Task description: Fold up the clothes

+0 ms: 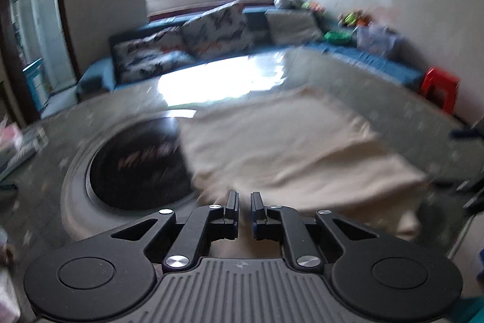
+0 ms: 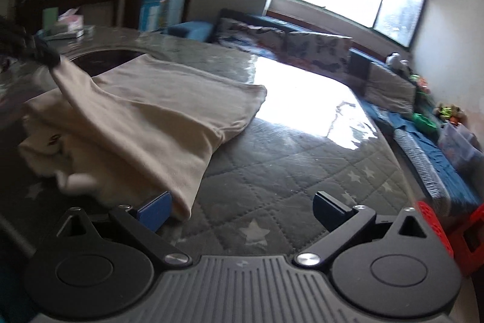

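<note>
A cream garment (image 1: 287, 147) lies on the quilted grey table cover, partly folded. In the left wrist view my left gripper (image 1: 244, 202) has its jaws nearly together on the garment's near edge. In the right wrist view the same garment (image 2: 145, 108) has one corner lifted at the far left by the left gripper (image 2: 45, 55), seen as a dark shape. My right gripper (image 2: 242, 208) is open and empty, low over the cover, its left finger (image 2: 154, 212) beside the garment's near corner.
A round dark inset (image 1: 136, 162) sits in the table left of the garment. A blue sofa with patterned cushions (image 1: 187, 41) runs behind the table. A red stool (image 1: 438, 90) stands at the right. A tissue box (image 2: 71, 21) sits at the far left.
</note>
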